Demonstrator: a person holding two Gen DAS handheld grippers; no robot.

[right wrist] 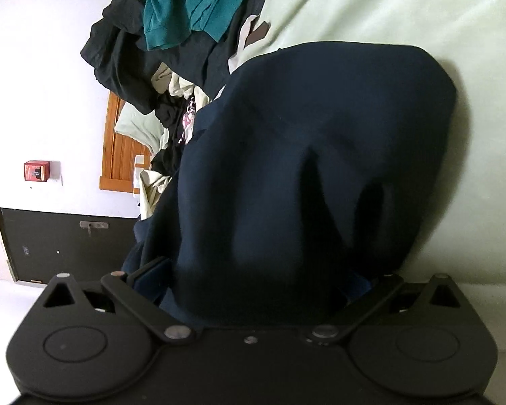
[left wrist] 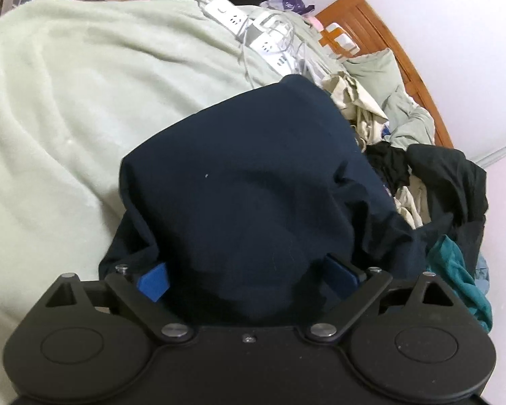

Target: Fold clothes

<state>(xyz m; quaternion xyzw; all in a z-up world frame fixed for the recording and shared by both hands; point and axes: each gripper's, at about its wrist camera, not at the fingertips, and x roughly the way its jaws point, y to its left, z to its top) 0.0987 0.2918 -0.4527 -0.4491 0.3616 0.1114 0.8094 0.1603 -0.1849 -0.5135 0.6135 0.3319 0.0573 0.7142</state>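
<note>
a navy garment [left wrist: 253, 185] lay partly folded on the pale green blanket [left wrist: 67, 118]; the left gripper [left wrist: 249, 280] and right gripper [right wrist: 253, 287] both stood spread around its fabric, and an unfolded clothes pile [left wrist: 438, 182] waited beside it.

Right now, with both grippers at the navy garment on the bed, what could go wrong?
1. The navy garment drapes over the open left gripper; pulling back may drag it and undo the fold.
2. The unsorted clothes pile touches the garment's edge and could snag.
3. Power strips and cables lie just beyond it.
</note>
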